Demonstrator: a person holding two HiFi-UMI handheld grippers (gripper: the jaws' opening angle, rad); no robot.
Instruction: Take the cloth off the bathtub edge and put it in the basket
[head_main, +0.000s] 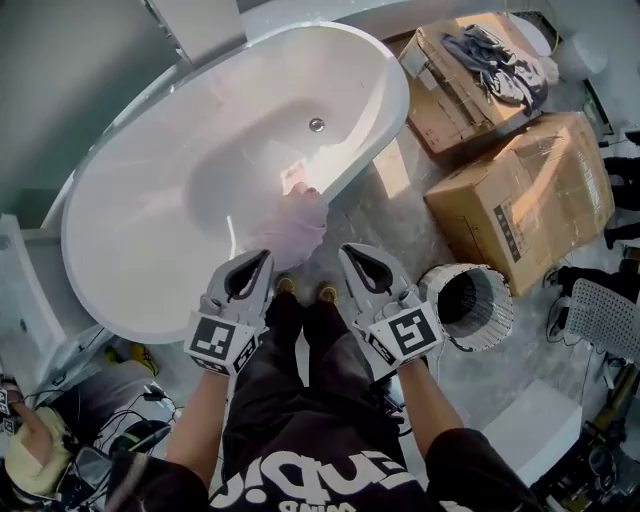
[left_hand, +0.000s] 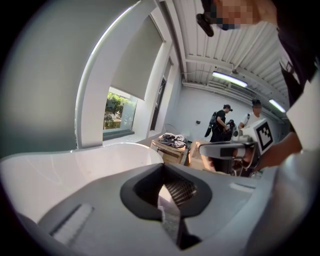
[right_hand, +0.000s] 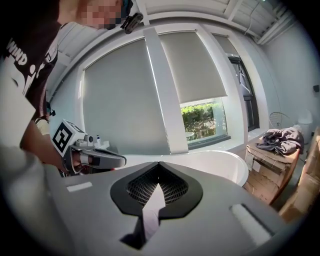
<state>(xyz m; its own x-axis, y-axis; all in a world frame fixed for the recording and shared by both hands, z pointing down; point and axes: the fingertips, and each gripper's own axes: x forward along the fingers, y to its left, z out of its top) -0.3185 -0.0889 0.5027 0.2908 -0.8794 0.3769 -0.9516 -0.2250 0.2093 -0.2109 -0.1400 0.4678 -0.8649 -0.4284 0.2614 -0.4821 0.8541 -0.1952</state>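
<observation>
grey left gripper (head_main: 257, 268) beside right gripper (head_main: 359, 262)

You've got grey mottled floor (head_main: 400, 215) underfoot, w/ two cardboard boxes at approx 1-2 o'clock: near box (head_main: 520, 200) taped shut, far box (head_main: 450, 100) topped w/ grey clothes (head_main: 495, 55). Tall windows have roller blinds (right_hand: 125, 95) pulled most of the way down, greenery (right_hand: 202, 117) showing thru the gap. Strip lights (left_hand: 229, 78) glow under the ribbed ceiling (left_hand: 235, 45).
</observation>
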